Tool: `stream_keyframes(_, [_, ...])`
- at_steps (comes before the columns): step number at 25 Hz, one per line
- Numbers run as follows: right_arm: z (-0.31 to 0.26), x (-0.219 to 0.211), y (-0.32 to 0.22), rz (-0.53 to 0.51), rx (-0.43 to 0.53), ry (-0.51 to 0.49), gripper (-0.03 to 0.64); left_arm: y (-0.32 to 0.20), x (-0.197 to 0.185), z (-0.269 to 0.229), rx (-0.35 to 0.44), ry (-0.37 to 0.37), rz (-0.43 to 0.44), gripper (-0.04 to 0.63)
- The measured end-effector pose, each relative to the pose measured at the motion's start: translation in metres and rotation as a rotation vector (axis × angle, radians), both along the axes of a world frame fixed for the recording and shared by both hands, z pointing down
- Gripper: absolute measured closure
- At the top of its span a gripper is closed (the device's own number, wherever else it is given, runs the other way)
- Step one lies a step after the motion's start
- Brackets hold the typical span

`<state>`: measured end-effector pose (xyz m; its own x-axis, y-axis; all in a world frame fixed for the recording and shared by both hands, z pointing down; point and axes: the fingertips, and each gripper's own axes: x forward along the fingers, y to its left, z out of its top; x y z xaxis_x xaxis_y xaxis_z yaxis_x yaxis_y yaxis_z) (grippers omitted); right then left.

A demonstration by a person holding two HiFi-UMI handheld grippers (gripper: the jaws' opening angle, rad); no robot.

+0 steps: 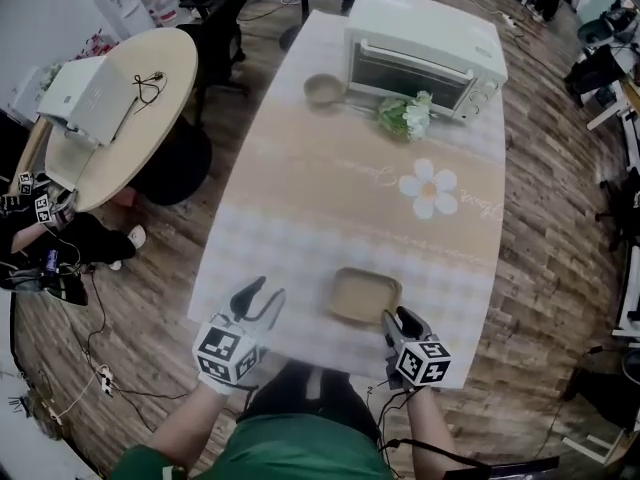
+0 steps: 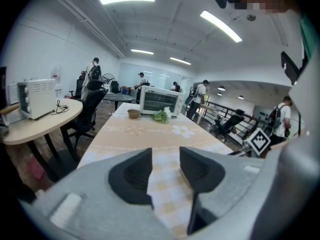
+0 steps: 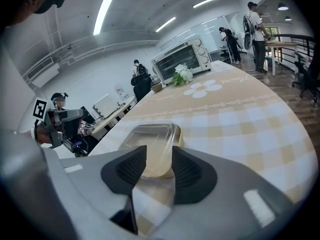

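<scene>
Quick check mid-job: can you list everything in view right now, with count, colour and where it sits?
table: one, beige-and-white checked cloth with a white flower print, centre
toaster oven: one, white, far end of the table
bowl: one, tan, left of the toaster oven
leafy bunch: one, green and white, in front of the toaster oven
tray: one, tan, near edge of the table
round side table: one, light wood, left of the table
appliance: one, white, on the round side table
people: several, in the background
left gripper: grey, open, over the near left edge, nothing between its jaws
right gripper: grey, open, jaws astride the tray's near corner
</scene>
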<state>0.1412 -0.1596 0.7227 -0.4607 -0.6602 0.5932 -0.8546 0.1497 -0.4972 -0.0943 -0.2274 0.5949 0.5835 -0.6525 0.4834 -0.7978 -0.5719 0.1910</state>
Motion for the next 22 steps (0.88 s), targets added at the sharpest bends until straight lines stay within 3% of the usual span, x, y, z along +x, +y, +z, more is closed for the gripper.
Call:
stream_keyframes(12, [0.016,0.011,-0.005,0.020,-0.012,0.071,0.474,0.003,0.004,0.023,-0.043,0.009,-0.007,0.423])
stream_keyframes(22, [0.020,0.020,-0.007,0.101,-0.069,-0.044,0.476,0.003,-0.002,0.020,-0.046,0.024,-0.020,0.423])
